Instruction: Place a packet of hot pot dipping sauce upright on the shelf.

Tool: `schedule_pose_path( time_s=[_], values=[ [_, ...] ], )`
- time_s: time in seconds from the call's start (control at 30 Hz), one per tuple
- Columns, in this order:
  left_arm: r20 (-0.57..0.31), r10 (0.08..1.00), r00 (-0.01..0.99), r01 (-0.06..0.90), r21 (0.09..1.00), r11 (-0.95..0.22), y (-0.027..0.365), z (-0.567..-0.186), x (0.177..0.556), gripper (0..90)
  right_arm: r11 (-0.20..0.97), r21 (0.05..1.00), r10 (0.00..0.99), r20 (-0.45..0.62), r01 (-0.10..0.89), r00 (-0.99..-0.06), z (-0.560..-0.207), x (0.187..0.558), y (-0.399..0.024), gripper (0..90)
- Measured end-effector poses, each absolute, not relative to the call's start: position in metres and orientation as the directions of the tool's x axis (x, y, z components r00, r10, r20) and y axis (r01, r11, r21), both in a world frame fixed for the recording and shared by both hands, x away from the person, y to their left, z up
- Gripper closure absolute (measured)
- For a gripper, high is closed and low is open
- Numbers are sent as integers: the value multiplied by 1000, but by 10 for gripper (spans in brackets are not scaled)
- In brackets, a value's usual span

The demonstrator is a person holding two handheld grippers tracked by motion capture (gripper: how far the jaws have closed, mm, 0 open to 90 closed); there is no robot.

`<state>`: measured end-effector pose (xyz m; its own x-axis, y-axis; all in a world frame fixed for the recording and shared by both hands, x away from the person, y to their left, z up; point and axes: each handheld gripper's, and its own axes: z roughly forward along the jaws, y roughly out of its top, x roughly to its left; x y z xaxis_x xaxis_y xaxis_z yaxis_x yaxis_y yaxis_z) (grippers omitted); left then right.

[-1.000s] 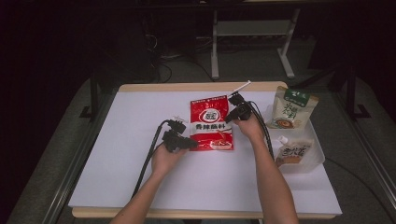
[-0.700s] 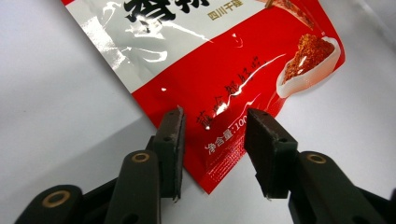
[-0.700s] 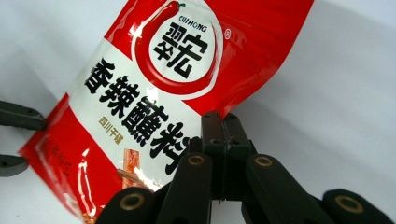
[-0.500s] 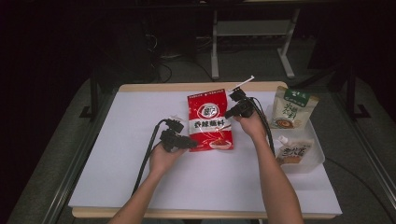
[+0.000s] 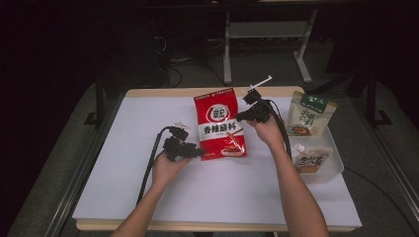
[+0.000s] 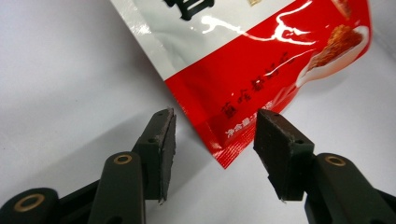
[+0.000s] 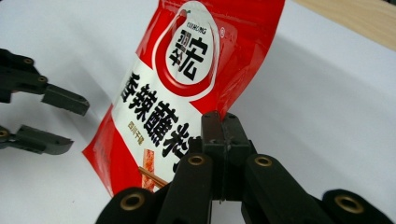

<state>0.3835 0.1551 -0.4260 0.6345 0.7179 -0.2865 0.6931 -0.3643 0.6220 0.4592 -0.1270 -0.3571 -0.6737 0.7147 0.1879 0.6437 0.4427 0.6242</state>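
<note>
Red packet (image 5: 220, 123) with white band and black characters; black tongs (image 6: 215, 135).

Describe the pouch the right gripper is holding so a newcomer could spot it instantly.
On the white table, look at the middle, near the far edge. There the red pouch hangs tilted from the right gripper, shut on its edge. It alone is bright red with a white band of black characters; the two pouches at the right are pale.

Well right of the fingers, a green-and-cream pouch (image 5: 311, 114) stands upright; nearer the person, a smaller spouted pouch (image 5: 310, 159) lies in a clear tray (image 5: 334, 169).
</note>
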Motion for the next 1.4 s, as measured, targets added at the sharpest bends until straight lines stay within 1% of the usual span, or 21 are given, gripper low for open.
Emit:
schedule_pose_path(
  time_s=[0.1, 0.3, 0.47, 0.57, 0.63, 0.73, 0.77, 0.83, 0.87, 0.93, 0.97, 1.03, 1.23, 1.3, 1.4],
  values=[
    [-281, 714, 641, 687, 626, -370, 155, -427, 384, 477, 446, 636, 706, 183, 630, -684, -352, 455, -127, 900],
    [-305, 718, 625, 701, 625, -344, 154, -429, 386, 451, 460, 643, 693, 172, 613, -700, -343, 447, -125, 900],
    [-330, 709, 623, 703, 634, -323, 153, -431, 388, 407, 484, 661, 656, 159, 573, -737, -332, 436, -123, 900],
    [-340, 696, 633, 698, 640, -322, 151, -432, 389, 400, 514, 661, 629, 142, 546, -764, -329, 430, -119, 900],
    [-346, 692, 634, 700, 637, -322, 150, -432, 388, 412, 520, 659, 618, 150, 544, -772, -328, 427, -117, 900],
    [-338, 694, 635, 700, 632, -333, 146, -433, 386, 474, 537, 645, 608, 150, 543, -780, -332, 428, -113, 900],
    [-323, 692, 646, 693, 629, -353, 146, -434, 386, 491, 540, 638, 609, 154, 549, -778, -335, 429, -113, 900],
    [-315, 689, 653, 692, 618, -373, 143, -436, 386, 574, 550, 609, 610, 173, 571, -773, -342, 432, -111, 900],
    [-313, 696, 646, 695, 617, -368, 141, -436, 385, 585, 558, 593, 618, 171, 581, -767, -346, 434, -110, 900],
    [-306, 701, 644, 701, 603, -381, 139, -438, 387, 592, 574, 558, 632, 164, 600, -757, -354, 438, -108, 900],
    [-311, 707, 635, 707, 603, -369, 137, -439, 386, 594, 584, 536, 643, 153, 610, -751, -359, 441, -106, 900],
    [-280, 709, 647, 692, 605, -393, 136, -438, 386, 600, 596, 498, 658, 146, 630, -739, -370, 446, -105, 900],
    [-274, 716, 642, 696, 598, -396, 133, -437, 386, 609, 556, 453, 707, 184, 697, -683, -394, 456, -113, 899],
    [-265, 712, 651, 691, 595, -410, 134, -436, 386, 612, 543, 449, 714, 198, 710, -672, -398, 459, -113, 865],
    [-265, 713, 648, 693, 594, -409, 134, -436, 386, 614, 520, 440, 714, 247, 732, -655, -408, 467, -115, 773]
  ],
)
